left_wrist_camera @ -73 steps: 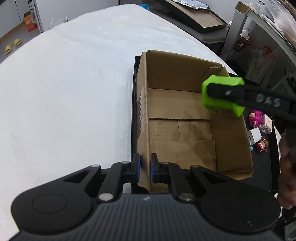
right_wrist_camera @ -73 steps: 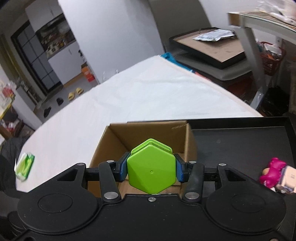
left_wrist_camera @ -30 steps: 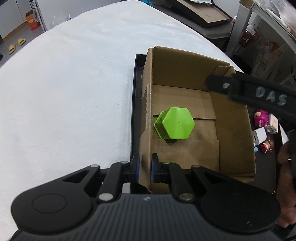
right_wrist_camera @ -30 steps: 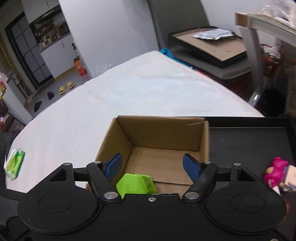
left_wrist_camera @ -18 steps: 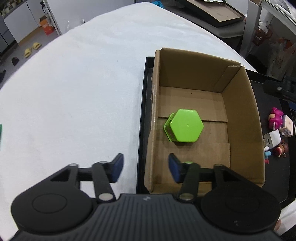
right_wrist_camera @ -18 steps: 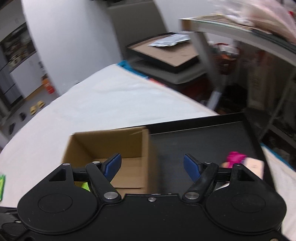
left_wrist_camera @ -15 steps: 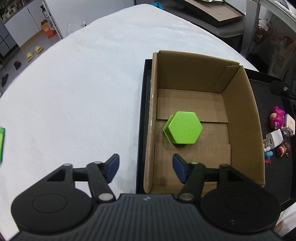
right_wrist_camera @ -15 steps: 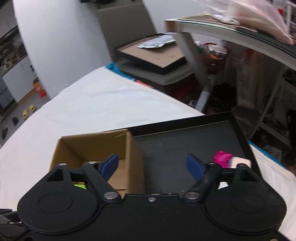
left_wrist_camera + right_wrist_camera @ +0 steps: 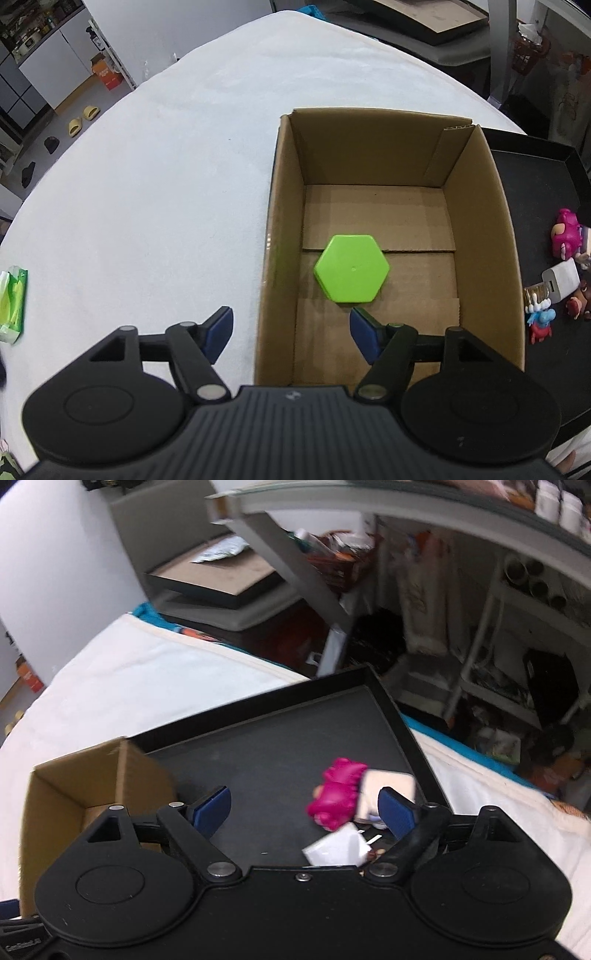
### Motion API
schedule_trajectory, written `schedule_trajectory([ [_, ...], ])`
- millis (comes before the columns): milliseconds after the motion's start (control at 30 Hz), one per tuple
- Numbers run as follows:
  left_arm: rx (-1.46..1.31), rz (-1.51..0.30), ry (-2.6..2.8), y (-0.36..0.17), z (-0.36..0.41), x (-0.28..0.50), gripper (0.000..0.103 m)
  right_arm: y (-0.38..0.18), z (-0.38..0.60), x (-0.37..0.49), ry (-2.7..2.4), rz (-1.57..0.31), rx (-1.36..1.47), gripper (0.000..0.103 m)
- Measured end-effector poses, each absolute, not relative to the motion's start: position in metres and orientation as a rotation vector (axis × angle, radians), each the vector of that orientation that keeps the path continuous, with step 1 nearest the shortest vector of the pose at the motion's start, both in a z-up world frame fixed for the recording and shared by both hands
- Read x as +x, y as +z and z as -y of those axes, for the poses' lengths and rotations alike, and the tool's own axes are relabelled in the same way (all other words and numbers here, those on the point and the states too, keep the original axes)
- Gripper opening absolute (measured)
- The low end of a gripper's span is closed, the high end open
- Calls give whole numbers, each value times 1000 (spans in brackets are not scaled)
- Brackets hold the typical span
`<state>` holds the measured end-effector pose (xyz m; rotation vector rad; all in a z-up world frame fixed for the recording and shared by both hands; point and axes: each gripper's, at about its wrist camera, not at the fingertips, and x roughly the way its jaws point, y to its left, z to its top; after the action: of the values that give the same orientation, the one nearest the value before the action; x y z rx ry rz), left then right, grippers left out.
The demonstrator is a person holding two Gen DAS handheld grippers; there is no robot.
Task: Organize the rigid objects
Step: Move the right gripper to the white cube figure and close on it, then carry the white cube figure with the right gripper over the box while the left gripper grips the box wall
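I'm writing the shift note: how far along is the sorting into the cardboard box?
Done: the green hexagon block lies flat in the cardboard box. In hand: nothing; left gripper and right gripper are open, jaws just widened. Left: the pink toy, white charger and small figures on the black tray.

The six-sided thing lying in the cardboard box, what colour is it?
Bright lime green. The hexagon block shows best in the left wrist view.
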<state>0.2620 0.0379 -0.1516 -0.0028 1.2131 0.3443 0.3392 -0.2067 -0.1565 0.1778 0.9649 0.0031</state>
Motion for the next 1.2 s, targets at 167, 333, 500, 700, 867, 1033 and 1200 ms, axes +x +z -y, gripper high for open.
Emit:
schedule_trajectory([
  [167,3,-1217,366,-152,-32,267,68,-172,222,345,-49,-993,185,86],
  [333,19,-1224,375,-154,-25,270,68,-188,231,349,-87,-1025,185,86],
  [500,33,-1222,391,-152,-21,271,68,-203,241,352,-130,-1048,209,79],
  [700,28,-1217,384,-152,-21,269,68,-210,240,351,-129,-1059,221,45],
  [867,29,-1216,377,-152,-23,266,68,-206,242,346,-111,-1029,239,44],
  [1033,26,-1213,369,-152,-27,264,68,-196,245,343,-119,-983,245,43],
  [1200,14,-1209,365,-149,-33,259,68,-188,242,339,-87,-954,255,43],
])
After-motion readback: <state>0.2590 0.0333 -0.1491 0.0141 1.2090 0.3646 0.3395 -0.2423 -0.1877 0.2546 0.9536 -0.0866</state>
